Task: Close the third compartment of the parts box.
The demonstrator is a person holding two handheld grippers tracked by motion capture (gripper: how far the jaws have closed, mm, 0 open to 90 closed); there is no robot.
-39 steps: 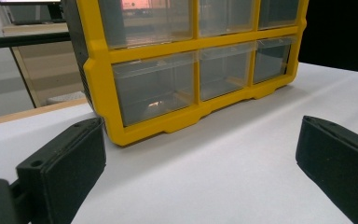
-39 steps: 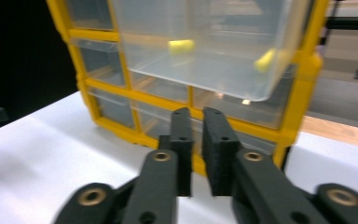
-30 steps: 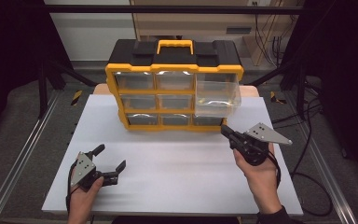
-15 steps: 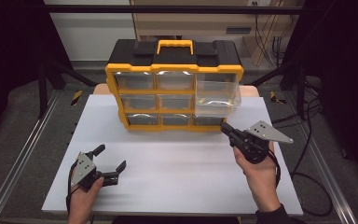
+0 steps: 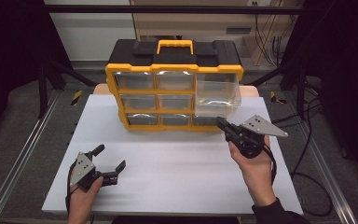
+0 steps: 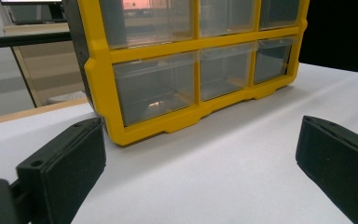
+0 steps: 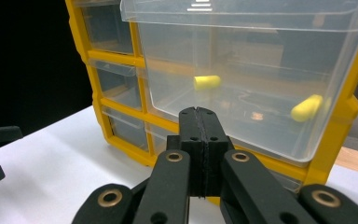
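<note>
A yellow organizer [image 5: 174, 88] stands on the white worktop [image 5: 177, 163], its large right drawer [image 5: 216, 97] pulled out. The right tool [image 5: 220, 123] (jaws together) points at it; the left tool [image 5: 108, 158] rests agape, well apart.

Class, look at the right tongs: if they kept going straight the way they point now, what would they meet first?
Most likely the front wall of the large clear drawer pulled out of the yellow organiser. The right tongs, jaws shut, aim at its lower part; the remaining gap is hard to judge.

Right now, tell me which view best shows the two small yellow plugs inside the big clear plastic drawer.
The right gripper view: both small yellow plugs show plainly through the big clear plastic drawer. In the high view the drawer is too small to make them out. The left gripper view shows other drawers.
</note>
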